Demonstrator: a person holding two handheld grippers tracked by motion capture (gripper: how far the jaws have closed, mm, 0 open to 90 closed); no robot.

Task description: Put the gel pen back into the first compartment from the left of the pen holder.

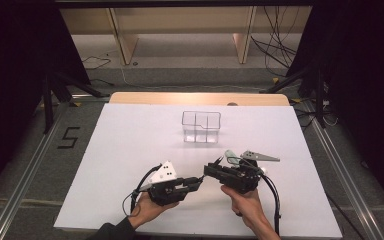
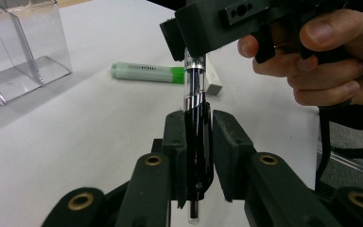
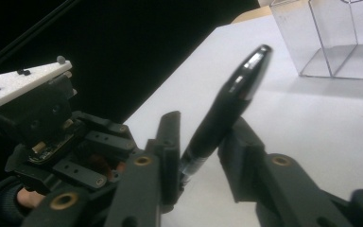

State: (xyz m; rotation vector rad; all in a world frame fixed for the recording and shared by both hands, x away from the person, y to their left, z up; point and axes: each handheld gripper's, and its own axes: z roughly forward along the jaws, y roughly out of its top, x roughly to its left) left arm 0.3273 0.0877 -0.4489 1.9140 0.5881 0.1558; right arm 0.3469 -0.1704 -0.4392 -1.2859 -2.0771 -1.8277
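Observation:
A black pen (image 2: 198, 137) with a clear, silver-banded section stands between the jaws of my left gripper (image 2: 198, 118), which is shut on its dark barrel. The pen's upper end runs into my right gripper (image 2: 194, 52), held by a hand. In the right gripper view my right gripper (image 3: 201, 127) is closed around the pen (image 3: 227, 104), whose glossy black end points up and to the right. In the high view the left gripper (image 1: 199, 180) and the right gripper (image 1: 207, 171) meet tip to tip near the table's front middle.
A clear divided plastic organiser (image 1: 201, 127) stands at the table's middle back. A green highlighter (image 2: 146, 73) and a small white eraser (image 2: 212, 82) lie on the white table top (image 1: 130, 150) just beyond the right gripper. Dark floor, stands and cables surround the table.

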